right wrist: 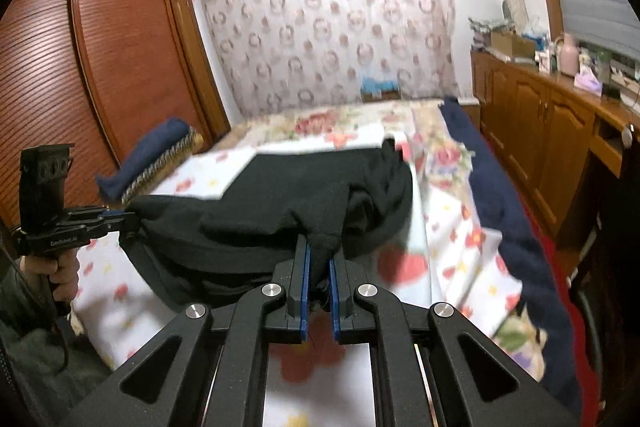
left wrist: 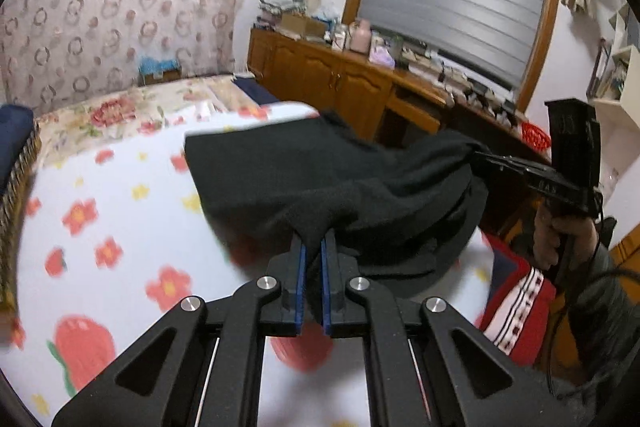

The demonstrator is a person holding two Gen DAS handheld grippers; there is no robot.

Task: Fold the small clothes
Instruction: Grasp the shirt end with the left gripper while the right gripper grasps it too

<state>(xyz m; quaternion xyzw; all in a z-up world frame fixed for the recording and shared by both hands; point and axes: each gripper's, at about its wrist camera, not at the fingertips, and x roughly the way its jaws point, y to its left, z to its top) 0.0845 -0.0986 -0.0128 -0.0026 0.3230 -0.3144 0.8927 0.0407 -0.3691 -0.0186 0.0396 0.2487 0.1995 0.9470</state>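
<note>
With my left tool (left wrist: 314,251) and right tool (right wrist: 319,259) each clamped on a near corner of the soft black knit garment (left wrist: 320,179), raised above the flower-printed white bed sheet (left wrist: 100,227), I should keep both hands level and carry the edge forward evenly.

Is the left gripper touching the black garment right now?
Touching. In the left wrist view the left gripper has its jaws shut on a pinch of the black garment.
</note>
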